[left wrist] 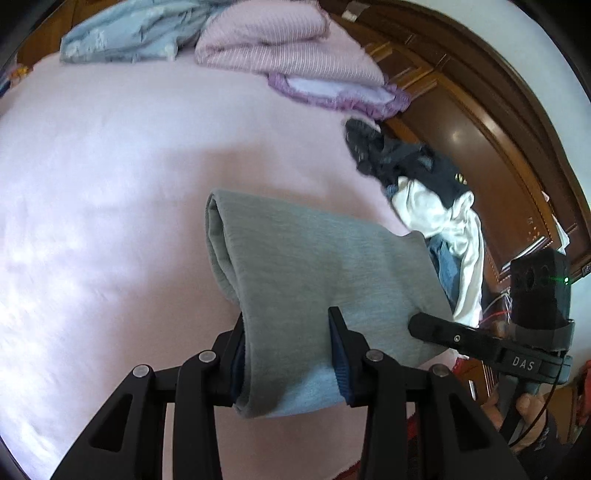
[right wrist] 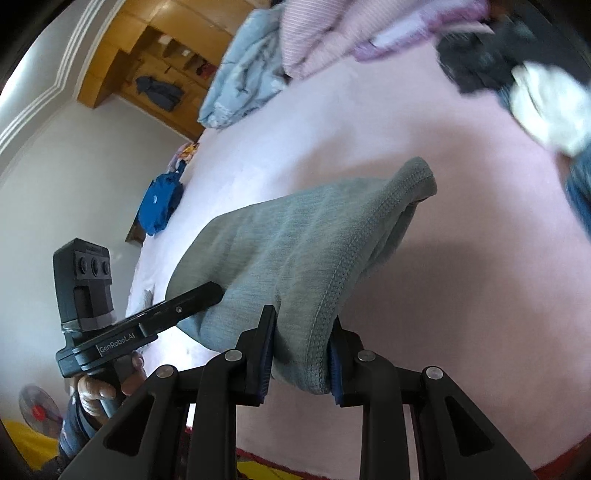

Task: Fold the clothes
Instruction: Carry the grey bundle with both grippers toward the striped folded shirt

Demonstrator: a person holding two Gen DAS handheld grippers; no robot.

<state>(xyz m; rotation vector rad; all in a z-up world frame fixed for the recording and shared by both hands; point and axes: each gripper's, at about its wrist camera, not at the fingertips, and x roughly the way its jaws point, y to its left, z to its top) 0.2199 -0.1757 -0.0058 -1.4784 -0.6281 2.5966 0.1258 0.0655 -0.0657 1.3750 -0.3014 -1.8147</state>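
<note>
A folded grey garment [left wrist: 295, 266] hangs above the pink bed sheet [left wrist: 110, 184], held at both near corners. My left gripper [left wrist: 288, 354] is shut on one end of the bundle, its blue pads pressing the fabric. My right gripper [left wrist: 436, 325] comes in from the right in that view and grips the other end. In the right wrist view the grey garment [right wrist: 295, 251] shows a stitched hem, my right gripper [right wrist: 301, 350] is shut on that hem, and my left gripper [right wrist: 210, 291] reaches in from the left.
A heap of dark, white and blue clothes [left wrist: 424, 192] lies at the bed's right edge. Folded pink bedding [left wrist: 280, 40] and a light blue quilt [left wrist: 129, 33] sit at the far end. Behind stand a wooden headboard [left wrist: 480, 122] and a blue garment [right wrist: 159, 203].
</note>
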